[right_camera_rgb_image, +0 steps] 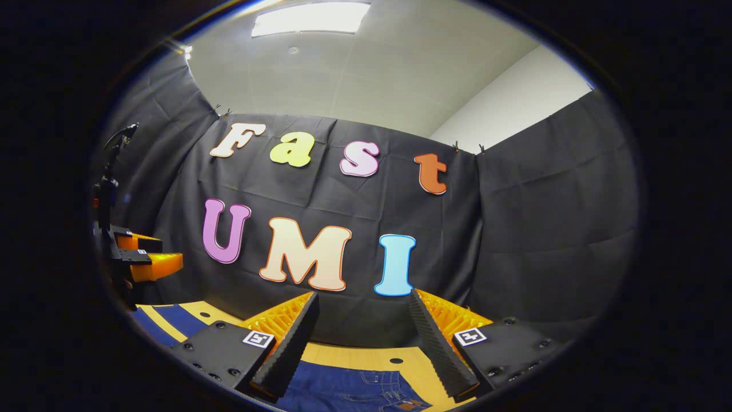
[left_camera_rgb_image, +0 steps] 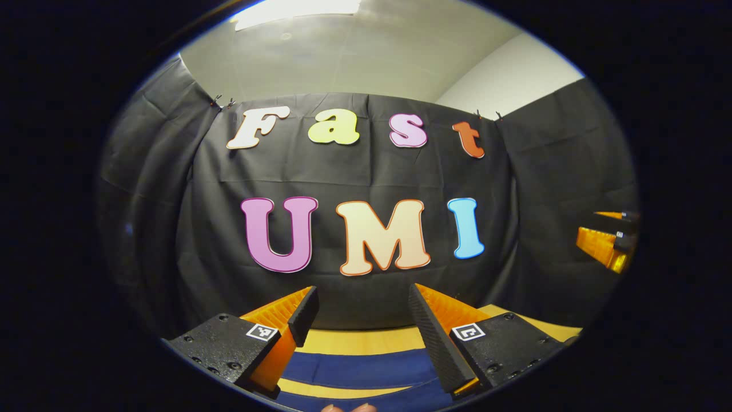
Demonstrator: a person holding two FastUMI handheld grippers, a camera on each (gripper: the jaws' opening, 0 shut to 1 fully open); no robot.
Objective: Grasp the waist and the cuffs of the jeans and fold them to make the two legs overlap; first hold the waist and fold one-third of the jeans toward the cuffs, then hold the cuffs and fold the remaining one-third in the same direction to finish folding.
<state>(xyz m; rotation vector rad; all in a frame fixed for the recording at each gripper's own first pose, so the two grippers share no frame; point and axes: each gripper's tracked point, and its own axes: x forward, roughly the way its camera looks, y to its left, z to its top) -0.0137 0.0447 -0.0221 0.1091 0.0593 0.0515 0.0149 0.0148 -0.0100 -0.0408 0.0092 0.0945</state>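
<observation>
I hold my left gripper [left_camera_rgb_image: 361,309] and my right gripper [right_camera_rgb_image: 361,315] wide apart and empty above the jeans [right_camera_rgb_image: 349,389] (lying flat on the yellow table [right_camera_rgb_image: 394,357] below both).

Right gripper [right_camera_rgb_image: 361,303] jaws apart above jeans [right_camera_rgb_image: 349,389] on table [right_camera_rgb_image: 366,357], left gripper [right_camera_rgb_image: 150,256] beyond

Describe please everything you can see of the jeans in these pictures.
The jeans are dark blue denim and lie flat on a yellow tabletop. In the right gripper view, stitched seams show low between the open fingers of the right claw, which hangs above without touching. Another blue part lies at the left edge. In the left gripper view, two blue bands run across the table below the open left claw, with a yellow strip between them. Nothing grips the cloth.
</observation>
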